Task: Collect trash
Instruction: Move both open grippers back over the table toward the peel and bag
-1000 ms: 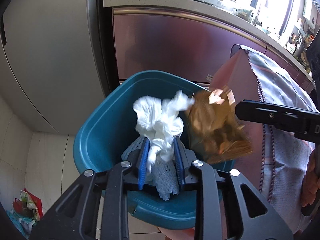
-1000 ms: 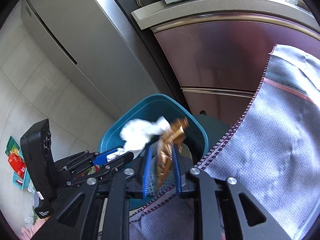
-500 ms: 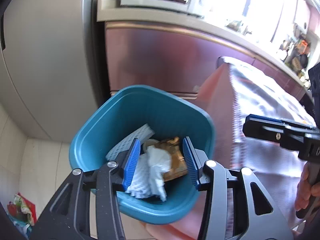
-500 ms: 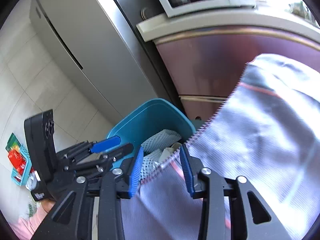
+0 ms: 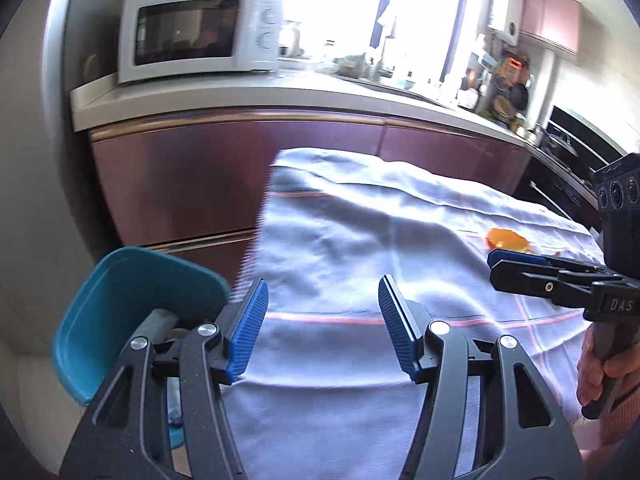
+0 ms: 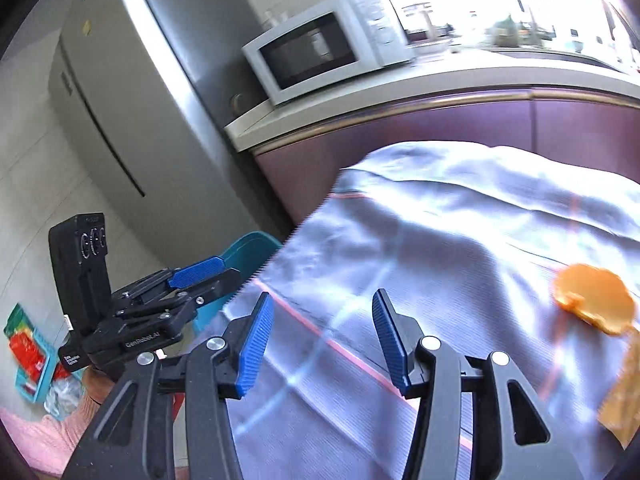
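My left gripper is open and empty above the near edge of a table covered by a grey-blue cloth. My right gripper is open and empty over the same cloth. The teal trash bin stands at the table's left end, below the left gripper; its rim also shows in the right wrist view. An orange peel lies on the cloth at the right; it also shows in the left wrist view. A brown wrapper lies near it at the frame edge.
A kitchen counter with a white microwave runs behind the table, above maroon cabinets. A grey refrigerator stands at the left. Colourful items lie on the tiled floor.
Both grippers let go of their trash, the white tissue and the brown wrapper, into the bin. They opened wide and swung up and right from the bin to over the table.
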`<state>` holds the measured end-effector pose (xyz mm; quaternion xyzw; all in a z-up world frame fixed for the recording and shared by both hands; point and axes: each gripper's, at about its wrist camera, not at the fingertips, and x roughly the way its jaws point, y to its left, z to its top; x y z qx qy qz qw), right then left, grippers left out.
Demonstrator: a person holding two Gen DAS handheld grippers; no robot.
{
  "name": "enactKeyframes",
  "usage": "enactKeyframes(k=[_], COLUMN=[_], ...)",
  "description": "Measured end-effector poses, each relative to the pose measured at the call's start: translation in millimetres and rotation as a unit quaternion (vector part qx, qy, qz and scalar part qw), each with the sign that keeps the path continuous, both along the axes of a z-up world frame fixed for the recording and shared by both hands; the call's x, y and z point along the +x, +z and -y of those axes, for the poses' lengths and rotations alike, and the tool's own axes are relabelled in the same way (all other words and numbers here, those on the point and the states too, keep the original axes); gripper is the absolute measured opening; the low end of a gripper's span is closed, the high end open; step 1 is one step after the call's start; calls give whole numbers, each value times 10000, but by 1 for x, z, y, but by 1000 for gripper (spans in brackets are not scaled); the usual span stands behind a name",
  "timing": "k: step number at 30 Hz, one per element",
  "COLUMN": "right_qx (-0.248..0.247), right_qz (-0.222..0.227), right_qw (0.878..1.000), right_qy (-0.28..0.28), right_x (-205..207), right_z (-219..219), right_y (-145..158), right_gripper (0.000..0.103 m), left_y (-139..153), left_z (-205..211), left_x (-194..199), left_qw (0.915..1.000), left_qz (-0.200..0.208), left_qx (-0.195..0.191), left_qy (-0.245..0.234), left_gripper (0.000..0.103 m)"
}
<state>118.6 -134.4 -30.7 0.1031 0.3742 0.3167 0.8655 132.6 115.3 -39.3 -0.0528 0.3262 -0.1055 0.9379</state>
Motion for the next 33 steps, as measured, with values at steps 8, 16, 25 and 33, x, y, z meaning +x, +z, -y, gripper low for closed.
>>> enactKeyframes(k=[8,16,25,33], right_qx=[-23,-3,-100,-76], right_qz=[-48,-43,-61,-276], right_qw=[9981,9918,9781,9695], right_qy=[-615,-1279,-2078,-2433], right_x=[-24,-40,-52,-48], right_z=[70,132,194,229], right_y=[-12,-18,-23,-39], right_gripper=[50,50,50,52], left_y=[4,-1,-10,-17], left_z=[77,128,174,214], left_x=[7,21,50,73], left_qw=[9983,9943,9894,9843], left_qz=[-2,-53,-286,-401], left_qx=[173,383,506,602], left_qy=[-552,-990,-1334,-1612], left_gripper=[58,58,57,56])
